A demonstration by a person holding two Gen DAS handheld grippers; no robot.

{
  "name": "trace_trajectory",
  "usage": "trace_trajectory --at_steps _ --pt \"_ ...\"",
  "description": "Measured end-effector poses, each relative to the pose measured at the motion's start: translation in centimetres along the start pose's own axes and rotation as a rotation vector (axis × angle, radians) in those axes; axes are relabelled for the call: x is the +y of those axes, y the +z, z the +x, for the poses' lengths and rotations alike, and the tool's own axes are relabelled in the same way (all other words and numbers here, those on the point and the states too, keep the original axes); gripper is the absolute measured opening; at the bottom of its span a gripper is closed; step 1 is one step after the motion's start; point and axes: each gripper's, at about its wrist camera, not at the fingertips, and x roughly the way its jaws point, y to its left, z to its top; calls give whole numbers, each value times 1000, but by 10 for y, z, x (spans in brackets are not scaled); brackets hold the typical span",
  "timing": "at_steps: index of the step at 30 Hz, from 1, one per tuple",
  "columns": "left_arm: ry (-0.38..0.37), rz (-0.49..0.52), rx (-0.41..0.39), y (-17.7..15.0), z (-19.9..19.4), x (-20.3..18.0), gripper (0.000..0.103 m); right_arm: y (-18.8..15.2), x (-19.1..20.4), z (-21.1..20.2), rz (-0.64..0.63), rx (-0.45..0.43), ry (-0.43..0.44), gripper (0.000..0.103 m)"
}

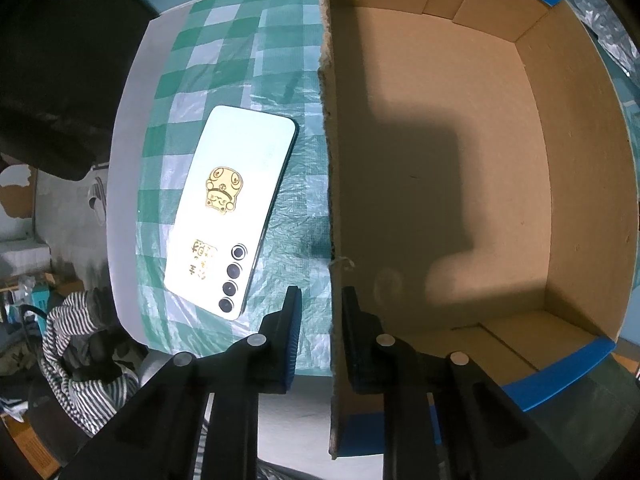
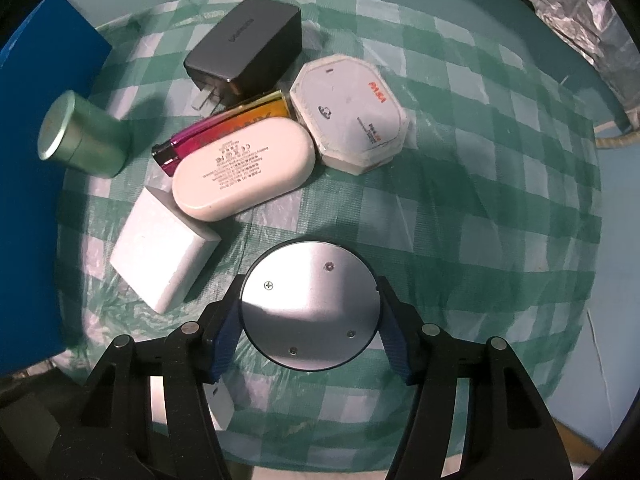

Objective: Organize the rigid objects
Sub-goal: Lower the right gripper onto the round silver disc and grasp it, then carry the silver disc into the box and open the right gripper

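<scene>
The left hand-held gripper (image 1: 320,300) has its fingers on both sides of the cardboard box (image 1: 440,160) wall, pinching it; a white phone (image 1: 236,208) lies just beside the box. The right hand-held gripper (image 2: 310,308) squeezes a round metal disc (image 2: 310,304) over the desk (image 2: 460,220)

A flat round metal disc (image 2: 310,306) sits clamped between the right tongs (image 2: 310,312).

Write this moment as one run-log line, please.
left gripper: straddling cardboard box wall | right gripper: closed on round metal disc | phone: on table
</scene>
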Motion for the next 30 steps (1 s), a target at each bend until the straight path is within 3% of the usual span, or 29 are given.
trace_trajectory --at_steps 10,30 --pt "-19 12 -6 -1 -1 -4 15 18 15 -50 -44 -32 23 62" --pt "-33 42 2 -3 -1 -8 11 95 130 -124 -307 -111 147 62"
